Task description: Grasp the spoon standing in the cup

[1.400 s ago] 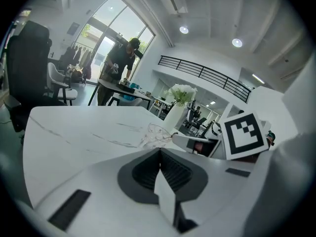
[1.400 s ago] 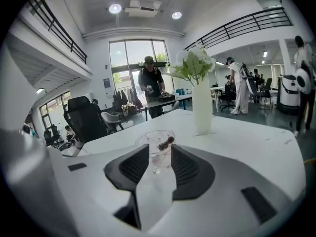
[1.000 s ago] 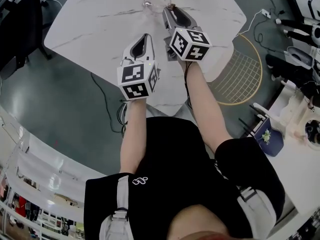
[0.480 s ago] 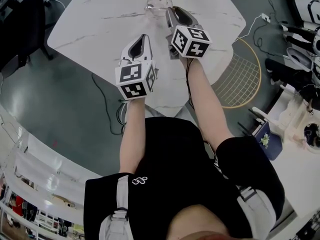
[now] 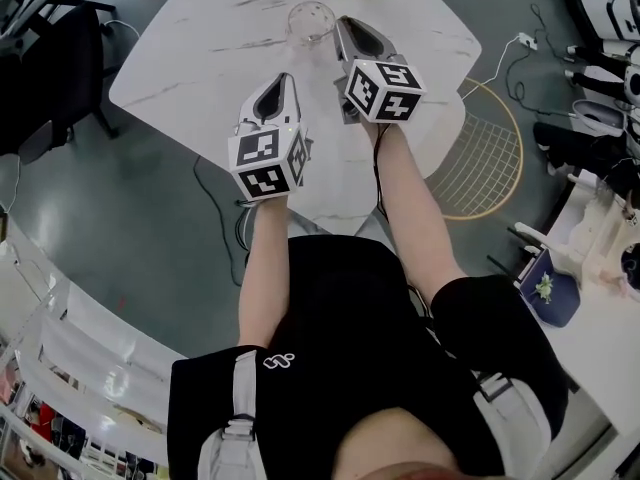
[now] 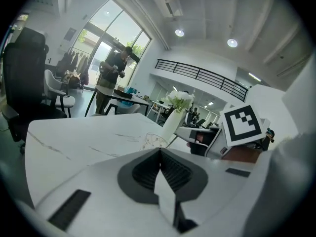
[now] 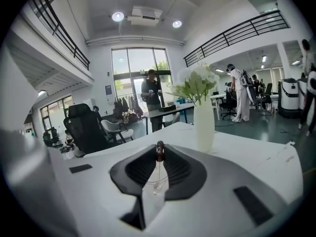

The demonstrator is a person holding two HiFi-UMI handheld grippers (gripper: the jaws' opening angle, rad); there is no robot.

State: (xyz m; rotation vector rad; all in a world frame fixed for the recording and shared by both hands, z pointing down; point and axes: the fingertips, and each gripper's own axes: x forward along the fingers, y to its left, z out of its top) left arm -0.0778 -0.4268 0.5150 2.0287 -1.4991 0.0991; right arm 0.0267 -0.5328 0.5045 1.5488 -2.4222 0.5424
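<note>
Your right claw [image 7: 159, 154] has just been closing, and its own view shows the tips now narrow and pinched on the dark knob at the top of the spoon [image 7: 159, 150]. Below the knob, a thin stem runs down between the jaws into the glass cup [image 7: 156, 180], which stands on the table [image 7: 256, 157] right under the tips. Only this view shows the grip. From your head camera the claw's body covers the spoon, and you see only the cup's round rim just beside the tips, near the table's far edge.

Your left claw [image 6: 159, 151] is pressed fully together with nothing between its jaws. It hangs above the table, nearer to you than the right claw and apart from it. Its view gives the side angle that the others do not: the cup sits ahead of it on the marble, a thin line slants from the cup up toward the right claw, and that claw's marker cube [image 6: 242, 124] faces the camera.

A white vase [image 7: 204, 125] with flowers stands beyond the cup. The head view shows only its base, at the top edge.
</note>
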